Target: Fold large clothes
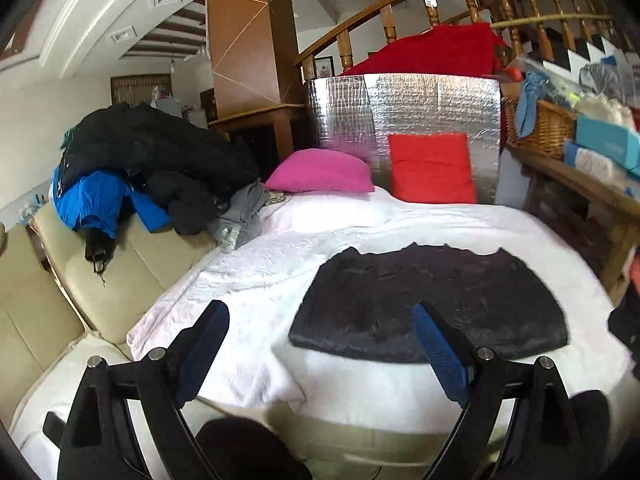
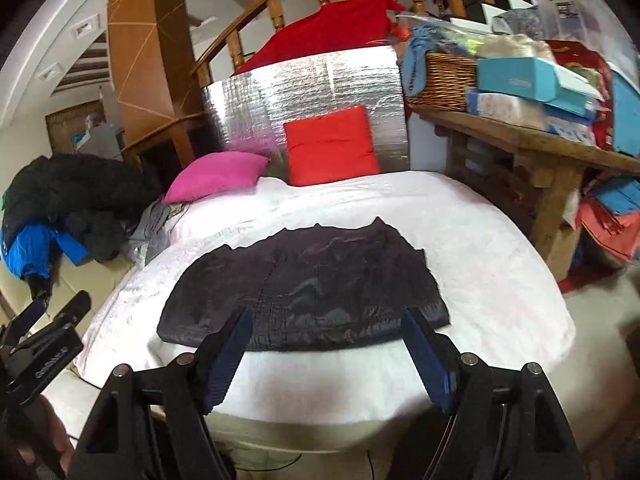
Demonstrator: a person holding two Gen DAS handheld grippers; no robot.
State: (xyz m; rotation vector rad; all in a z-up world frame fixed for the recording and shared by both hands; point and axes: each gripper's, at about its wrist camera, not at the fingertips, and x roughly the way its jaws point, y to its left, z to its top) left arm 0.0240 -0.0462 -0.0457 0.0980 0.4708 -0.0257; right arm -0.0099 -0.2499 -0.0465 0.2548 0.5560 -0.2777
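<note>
Two claws (image 1: 320,344) (image 2: 326,350) apart, empty, above black garment (image 2: 304,288), pillows (image 1: 320,172) behind, clothes pile (image 1: 152,160) left.

Both views look forward and slightly downward along their own jaws from above the near edge of a bed covered in a white sheet (image 1: 360,232). The left wrist camera sits farther left, so the folded dark garment (image 1: 432,304) lies ahead of its right-hand jaw, with a cream sofa (image 1: 112,280) beyond its left-hand jaw. The right wrist camera faces the same garment straight ahead between its jaws, with a cluttered wooden counter (image 2: 532,144) off to the right. Both share the bed, the garment, a pink pillow (image 1: 320,172), a red cushion (image 1: 432,168) and a silver foil panel (image 1: 400,108), all well ahead of the jaws.
</note>
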